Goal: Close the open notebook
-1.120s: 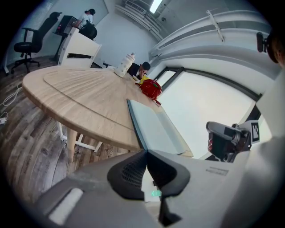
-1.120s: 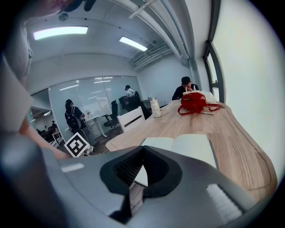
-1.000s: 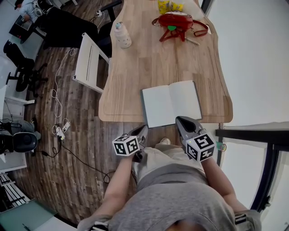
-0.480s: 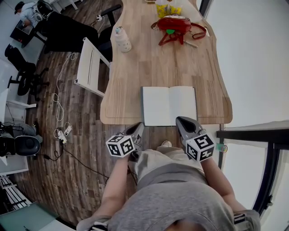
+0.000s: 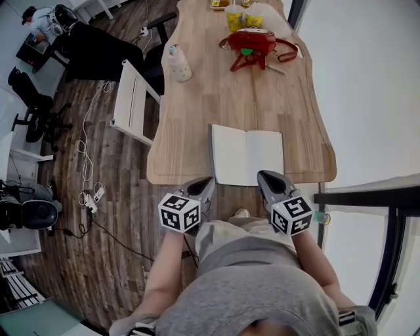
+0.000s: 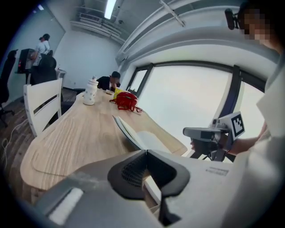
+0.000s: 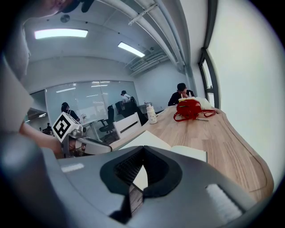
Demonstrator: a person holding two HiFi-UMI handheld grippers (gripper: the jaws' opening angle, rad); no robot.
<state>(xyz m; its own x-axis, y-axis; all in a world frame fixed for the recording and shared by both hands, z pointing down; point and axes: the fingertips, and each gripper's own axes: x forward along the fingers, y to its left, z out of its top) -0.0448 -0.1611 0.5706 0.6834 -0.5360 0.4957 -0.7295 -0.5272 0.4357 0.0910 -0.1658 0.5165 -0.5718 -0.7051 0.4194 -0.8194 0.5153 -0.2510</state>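
The open notebook lies with blank white pages up at the near edge of the wooden table. In the left gripper view the notebook shows its left leaf angled upward. My left gripper hangs just below the table's edge, near the notebook's left corner, with its jaws shut and empty. My right gripper sits at the notebook's near right corner, jaws also shut on nothing. The notebook spreads out just beyond them. Neither gripper touches it.
A red bag and yellow packets lie at the table's far end, with a white bottle on its left side. A white chair stands left of the table. Cables trail over the wooden floor.
The head view has shifted a little, so the notebook now looks squarer. Both grippers stay shut at the table's near edge, and the left one has barely drifted.
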